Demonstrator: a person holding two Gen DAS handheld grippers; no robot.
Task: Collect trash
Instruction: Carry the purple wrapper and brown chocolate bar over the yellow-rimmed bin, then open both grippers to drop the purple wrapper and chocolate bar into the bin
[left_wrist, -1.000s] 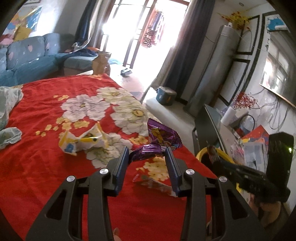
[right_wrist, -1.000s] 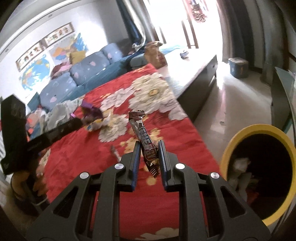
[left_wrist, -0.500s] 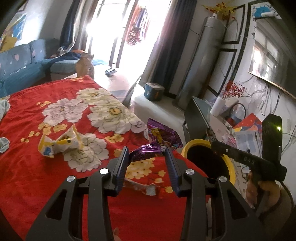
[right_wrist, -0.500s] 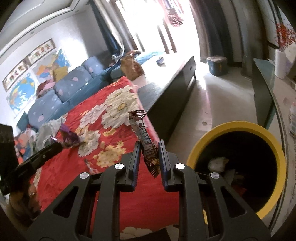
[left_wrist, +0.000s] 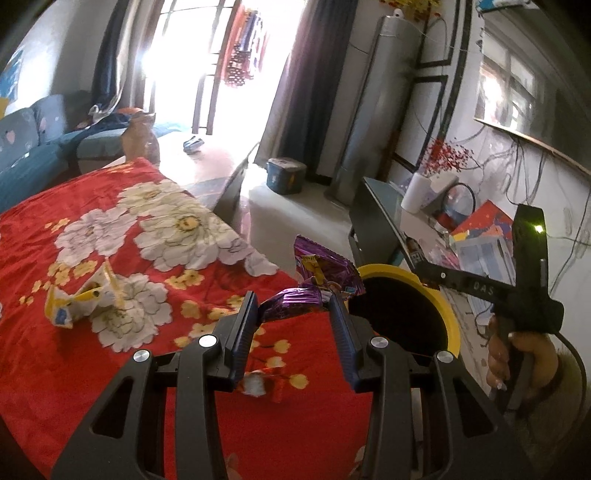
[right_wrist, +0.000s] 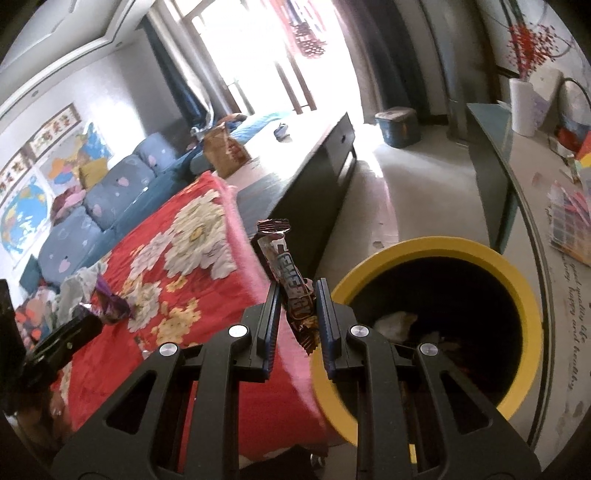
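Observation:
My left gripper (left_wrist: 293, 308) is shut on a crumpled purple snack wrapper (left_wrist: 317, 275) and holds it above the edge of the red flowered cloth (left_wrist: 110, 354), beside the yellow-rimmed bin (left_wrist: 443, 291). My right gripper (right_wrist: 297, 301) is shut on a brown candy bar wrapper (right_wrist: 288, 275) that stands upright, next to the bin's rim (right_wrist: 436, 245); the bin holds some trash. A yellow and white wrapper (left_wrist: 79, 299) lies on the cloth at the left. A small wrapper (left_wrist: 258, 384) lies under the left gripper.
A glass-topped side table (right_wrist: 532, 177) with papers and a paper roll stands right of the bin. A dark low cabinet (right_wrist: 314, 173) runs beyond the cloth. A blue sofa (right_wrist: 96, 203) lies at the far left. A blue box (left_wrist: 286, 175) sits on the floor.
Both grippers have moved right, toward the bin, each carrying its wrapper. The bin now fills more of the right wrist view, with the candy wrapper beside its rim.

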